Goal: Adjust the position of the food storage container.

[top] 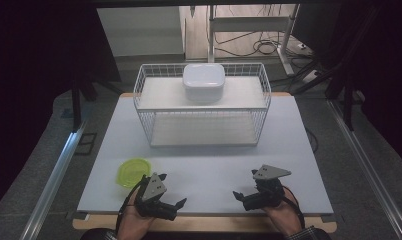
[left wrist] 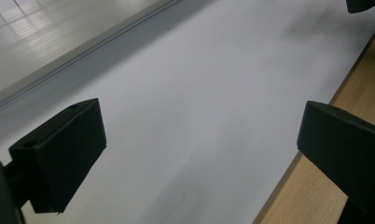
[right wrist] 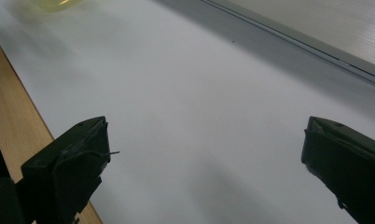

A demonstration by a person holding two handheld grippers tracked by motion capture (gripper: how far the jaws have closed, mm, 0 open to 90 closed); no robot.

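A yellow-green plastic bowl (top: 131, 171) sits on the white tabletop (top: 209, 165) at the front left, and its blurred edge (right wrist: 59, 3) appears at the top left of the right gripper view. My left gripper (top: 172, 190) lies just right of the bowl near the front edge, open, jaws pointing right. My right gripper (top: 245, 184) faces it from the front right, also open. In their own views the left gripper (left wrist: 199, 149) and the right gripper (right wrist: 204, 158) stand wide apart over bare white surface, holding nothing. A white lidded container (top: 204, 80) rests on the top shelf of a white wire rack (top: 266, 95).
The wire rack spans the back middle of the table, and its lower shelf (top: 201, 131) is bare. A wooden strip (left wrist: 316, 186) borders the front edge of the tabletop. A jaw tip of the other gripper (left wrist: 363, 3) shows at the top right of the left gripper view.
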